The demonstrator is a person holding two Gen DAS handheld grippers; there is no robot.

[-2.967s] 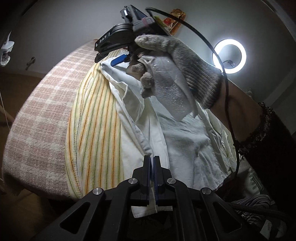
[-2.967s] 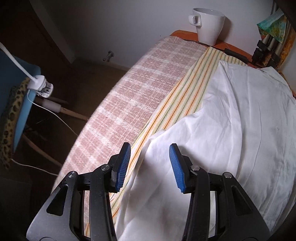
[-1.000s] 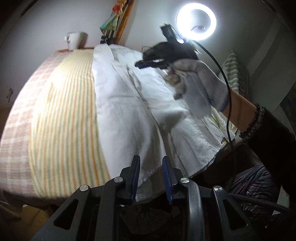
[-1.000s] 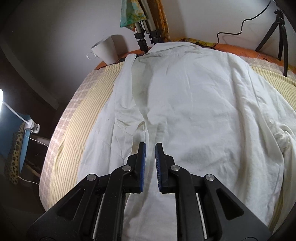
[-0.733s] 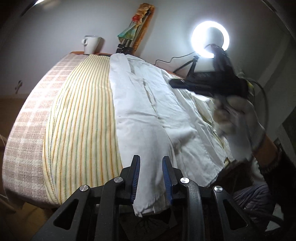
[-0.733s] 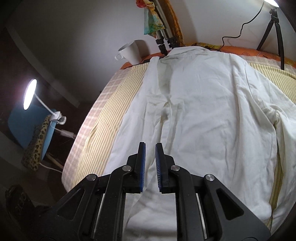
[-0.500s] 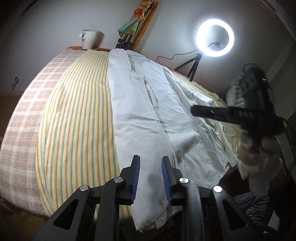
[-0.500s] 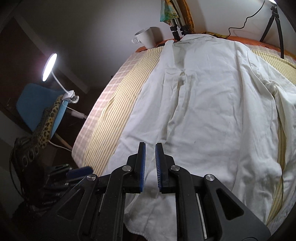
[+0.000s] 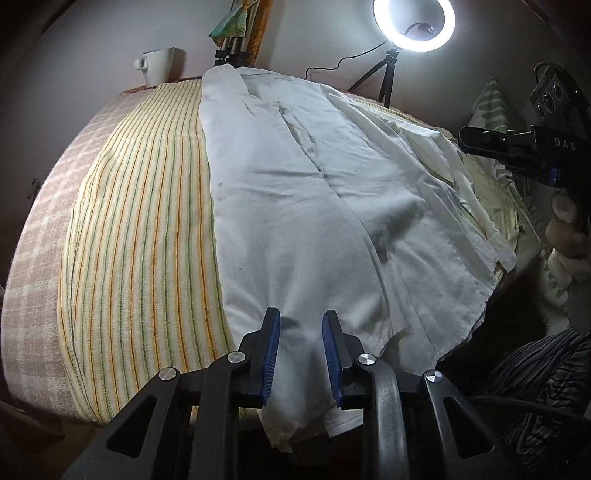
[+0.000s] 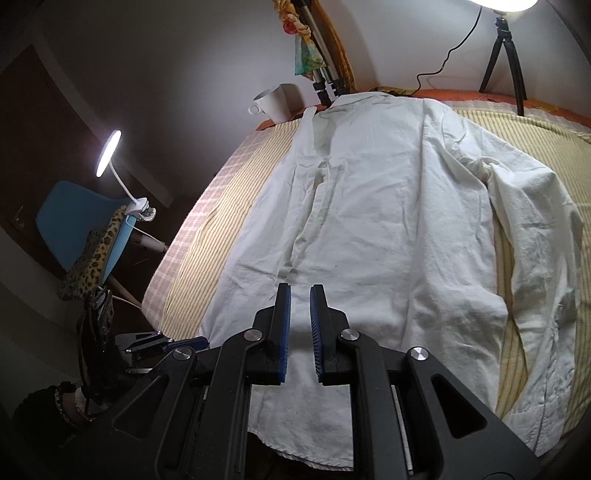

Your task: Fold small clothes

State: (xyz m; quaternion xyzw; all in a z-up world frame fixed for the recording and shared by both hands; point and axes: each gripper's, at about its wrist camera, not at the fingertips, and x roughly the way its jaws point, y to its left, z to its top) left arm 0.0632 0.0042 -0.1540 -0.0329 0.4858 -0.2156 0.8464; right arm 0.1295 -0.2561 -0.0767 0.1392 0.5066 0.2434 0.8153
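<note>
A white button shirt (image 9: 303,192) lies flat and lengthwise on a yellow striped cloth (image 9: 140,229), collar at the far end. Its hem hangs over the near edge. My left gripper (image 9: 301,317) hovers over the hem near the left front panel, open by a narrow gap. Cloth shows beneath the gap, but the pads do not press on it. My right gripper (image 10: 300,295) is shut and empty above the hem of the shirt (image 10: 388,221), near the button line. One sleeve (image 10: 535,240) lies folded along the right side.
A pink checked cover (image 9: 40,229) lies under the striped cloth. A white mug (image 9: 157,66) and tripod legs stand at the far edge, with a ring light (image 9: 413,22) at the back right. A desk lamp (image 10: 109,151) and blue chair (image 10: 74,218) stand left of the table.
Three seconds ago the left gripper pinched the hem and the right stood open. Over the last second the right gripper drew back from mid-shirt to the near hem, and the left sank closer.
</note>
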